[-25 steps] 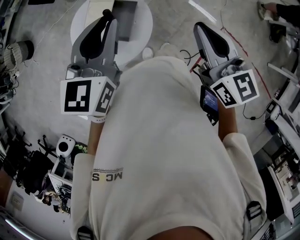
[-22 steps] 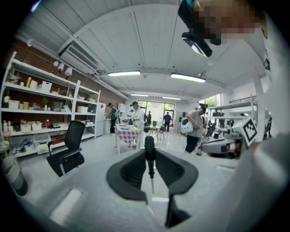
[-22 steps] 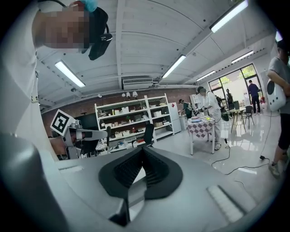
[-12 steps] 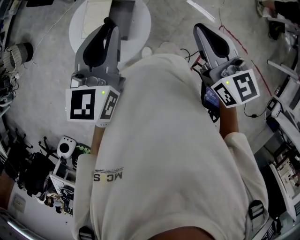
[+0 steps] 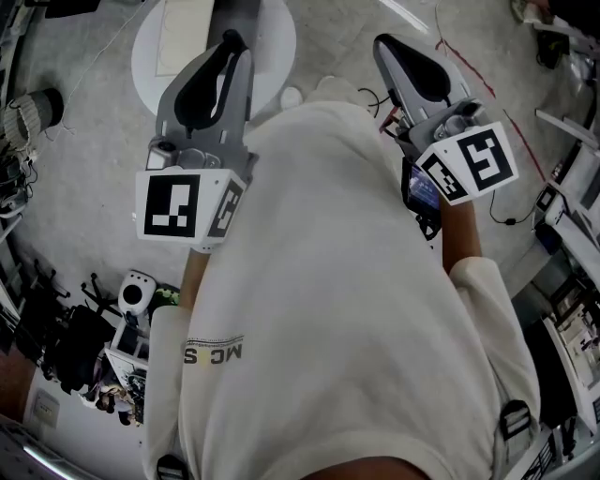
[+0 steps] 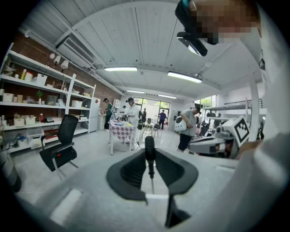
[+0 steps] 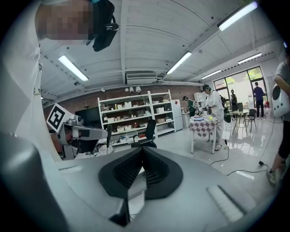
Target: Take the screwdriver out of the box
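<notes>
My left gripper (image 6: 150,158) is shut on the screwdriver (image 6: 149,152). Its black handle sticks out past the jaw tips and its thin metal shaft runs back between the pads. In the head view the same handle (image 5: 232,40) shows at the tip of the left gripper (image 5: 228,56), held over the edge of a round white table (image 5: 155,56). A grey box (image 5: 240,13) sits on that table, cut by the top edge. The right gripper (image 7: 142,153) is shut with nothing between its pads; the head view has the right gripper (image 5: 386,45) raised at the upper right.
The person's pale shirt (image 5: 328,281) fills the middle of the head view. Cables (image 5: 375,112) lie on the grey floor. A black office chair (image 6: 61,145), shelving (image 6: 31,104), a checked table (image 6: 122,131) and people stand across the room. Clutter (image 5: 103,337) lies at lower left.
Both grippers have drifted a little: the left one with the screwdriver to the right, the right one up and to the left. Neither gripper's state has changed.
</notes>
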A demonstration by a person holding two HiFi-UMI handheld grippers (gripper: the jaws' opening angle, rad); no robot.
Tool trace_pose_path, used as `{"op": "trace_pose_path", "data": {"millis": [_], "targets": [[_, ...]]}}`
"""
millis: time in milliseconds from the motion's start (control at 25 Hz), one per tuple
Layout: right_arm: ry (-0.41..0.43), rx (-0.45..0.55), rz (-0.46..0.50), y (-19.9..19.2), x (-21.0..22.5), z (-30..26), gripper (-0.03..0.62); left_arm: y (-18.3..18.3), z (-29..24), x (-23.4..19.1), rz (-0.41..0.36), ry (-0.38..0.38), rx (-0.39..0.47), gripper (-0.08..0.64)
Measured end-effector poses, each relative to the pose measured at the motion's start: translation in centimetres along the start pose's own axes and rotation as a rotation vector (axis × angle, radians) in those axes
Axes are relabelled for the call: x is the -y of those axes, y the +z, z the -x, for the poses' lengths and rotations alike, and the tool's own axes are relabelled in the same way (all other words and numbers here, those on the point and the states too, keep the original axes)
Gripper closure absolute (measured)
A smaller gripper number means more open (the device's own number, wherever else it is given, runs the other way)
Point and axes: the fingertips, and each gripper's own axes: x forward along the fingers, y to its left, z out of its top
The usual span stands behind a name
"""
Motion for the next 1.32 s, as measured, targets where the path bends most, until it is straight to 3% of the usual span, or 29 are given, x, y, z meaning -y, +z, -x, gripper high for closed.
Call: {"op": "trace_pose_path", "data": {"millis": [1320], "targets": [[0.004,-0.018,0.020,-0.6,-0.6,-2.9,0.592,-1.1,-1.5,-1.9,0.006,-0.048,0.001,0.495]]}}
